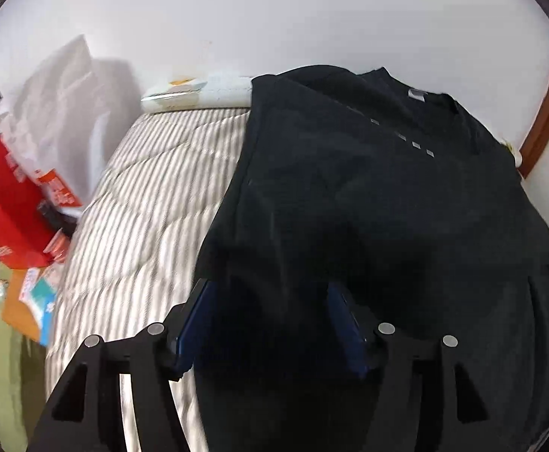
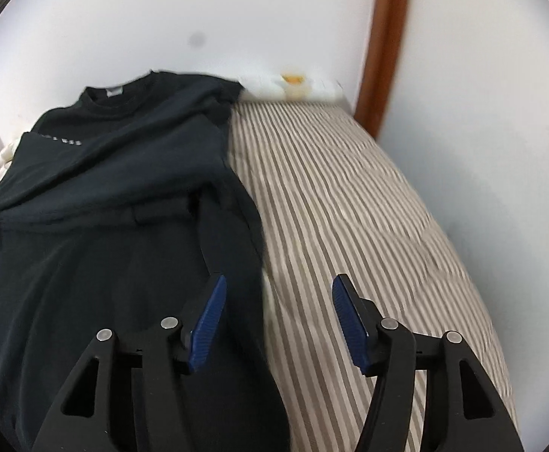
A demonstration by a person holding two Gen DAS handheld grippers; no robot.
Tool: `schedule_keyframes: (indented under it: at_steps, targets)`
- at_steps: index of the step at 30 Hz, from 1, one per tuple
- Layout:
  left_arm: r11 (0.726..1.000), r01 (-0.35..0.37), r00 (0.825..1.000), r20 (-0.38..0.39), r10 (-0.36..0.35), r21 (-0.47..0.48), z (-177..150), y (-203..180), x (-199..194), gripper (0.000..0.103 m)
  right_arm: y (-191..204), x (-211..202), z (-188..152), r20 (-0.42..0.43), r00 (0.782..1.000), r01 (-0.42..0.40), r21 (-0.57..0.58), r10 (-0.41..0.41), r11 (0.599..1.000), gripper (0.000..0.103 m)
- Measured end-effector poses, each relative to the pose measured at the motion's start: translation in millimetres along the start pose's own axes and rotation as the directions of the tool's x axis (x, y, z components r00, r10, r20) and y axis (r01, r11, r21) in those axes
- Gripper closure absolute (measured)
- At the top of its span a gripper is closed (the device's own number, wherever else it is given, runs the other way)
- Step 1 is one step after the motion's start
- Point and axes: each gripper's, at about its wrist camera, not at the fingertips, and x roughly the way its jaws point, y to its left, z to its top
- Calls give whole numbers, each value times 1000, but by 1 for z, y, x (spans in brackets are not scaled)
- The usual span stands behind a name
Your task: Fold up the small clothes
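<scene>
A black T-shirt (image 1: 368,196) lies on the striped bed cover (image 1: 150,203), collar toward the wall, both sides folded inward. It also shows in the right wrist view (image 2: 97,203). My left gripper (image 1: 270,293) is open, its jaws standing over the shirt's near left edge with nothing between them. My right gripper (image 2: 278,290) is open, its left finger (image 2: 208,324) over the shirt's right edge, its right finger (image 2: 349,324) over the striped cover (image 2: 368,207). Neither grips the cloth.
A white wall runs behind the bed. A red box (image 1: 7,203) and white plastic bags (image 1: 63,105) stand off the bed's left side, with papers (image 1: 33,301) below. A brown wooden door frame (image 2: 383,45) rises at the right. A white pillow edge (image 1: 206,90) lies by the wall.
</scene>
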Motion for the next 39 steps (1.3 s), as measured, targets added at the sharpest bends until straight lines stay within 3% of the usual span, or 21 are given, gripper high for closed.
schedule_keyframes:
  at_steps: [6, 14, 18, 21, 22, 23, 24, 25, 26, 30, 35, 39]
  targets:
    - [1000, -26, 999, -43, 26, -13, -59, 11, -30, 42, -12, -5, -48, -97, 992, -82, 35, 85, 996, 43]
    - [999, -5, 998, -66, 3, -33, -131, 5, -63, 41, -4, -30, -85, -63, 990, -122, 29, 124, 992, 43]
    - [999, -6, 1000, -31, 4, -42, -153, 3, -79, 42, -3, -40, -97, -40, 988, -145, 34, 146, 989, 43]
    - [999, -35, 999, 3, 36, -38, -163, -3, -83, 41, -1, -41, -98, -6, 975, -222, 61, 223, 973, 43]
    - [998, -46, 999, 11, 46, -34, -163, -5, -82, 43, 4, -39, -96, 0, 979, -204, 44, 204, 978, 45]
    - [998, -39, 999, 25, 40, -40, -164, -6, -82, 55, 9, -38, -94, 0, 984, -176, 24, 176, 984, 54]
    - [999, -28, 999, 30, 29, -47, -162, -6, -83, 62, 15, -38, -92, 10, 986, -169, -1, 169, 986, 81]
    - [998, -21, 999, 32, 23, -55, -160, -7, -83, 83, 18, -39, -92, 10, 982, -188, -8, 188, 982, 94]
    - [998, -21, 999, 30, 23, -63, -159, -7, -84, 95, 21, -40, -91, 15, 982, -186, -10, 187, 982, 94]
    - [996, 6, 1000, 20, -5, -90, -163, 0, -92, 97, 17, -55, -96, 44, 983, -179, -8, 179, 984, 95]
    - [995, 17, 999, 30, -14, -97, -180, 11, -109, 99, -2, -83, -107, 82, 964, -256, 26, 253, 966, 95]
    - [992, 66, 998, 18, -64, -104, -195, 19, -122, 99, -2, -100, -121, 83, 970, -230, -13, 230, 973, 95]
